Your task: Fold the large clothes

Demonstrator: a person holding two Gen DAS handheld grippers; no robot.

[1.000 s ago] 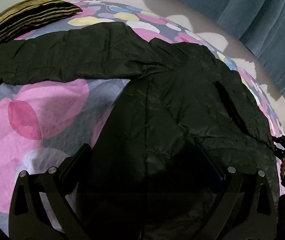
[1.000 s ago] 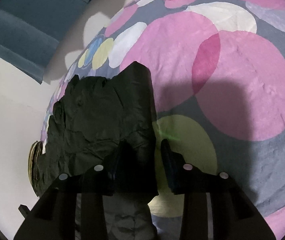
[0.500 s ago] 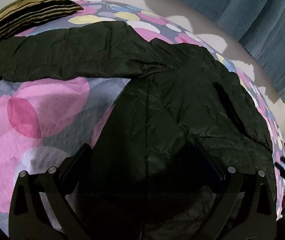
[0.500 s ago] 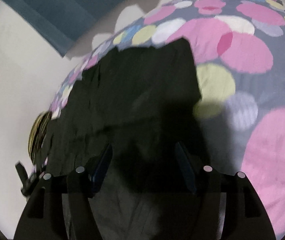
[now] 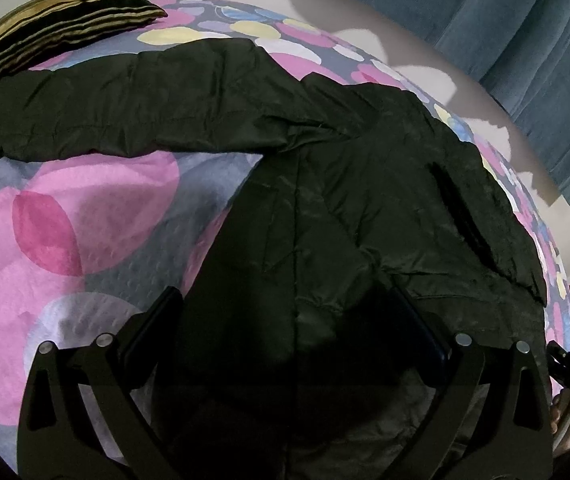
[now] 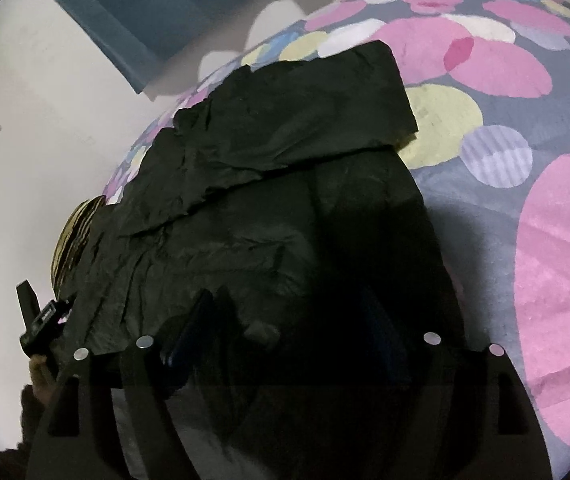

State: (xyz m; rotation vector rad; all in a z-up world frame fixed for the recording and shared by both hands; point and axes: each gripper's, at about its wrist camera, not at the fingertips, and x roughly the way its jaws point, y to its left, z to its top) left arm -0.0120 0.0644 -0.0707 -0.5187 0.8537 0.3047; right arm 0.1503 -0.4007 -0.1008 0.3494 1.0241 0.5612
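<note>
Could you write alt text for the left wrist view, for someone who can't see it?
A black jacket lies spread on a bedspread of pink circles, one sleeve stretched left toward a striped pillow. The left hand-held gripper hangs open over the jacket's near edge.

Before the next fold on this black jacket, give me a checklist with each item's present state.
1. Left gripper open over the black jacket: ok, jaws wide apart.
2. Right gripper open: ok, nothing pinched.
3. One sleeve folded across the body: ok.
4. Other sleeve folded in: not ok, it lies stretched out toward the striped pillow.
5. Jacket flat on the bedspread: ok, only light wrinkles.
6. Hem edge nearest the grippers: cannot tell, too dark.
</note>
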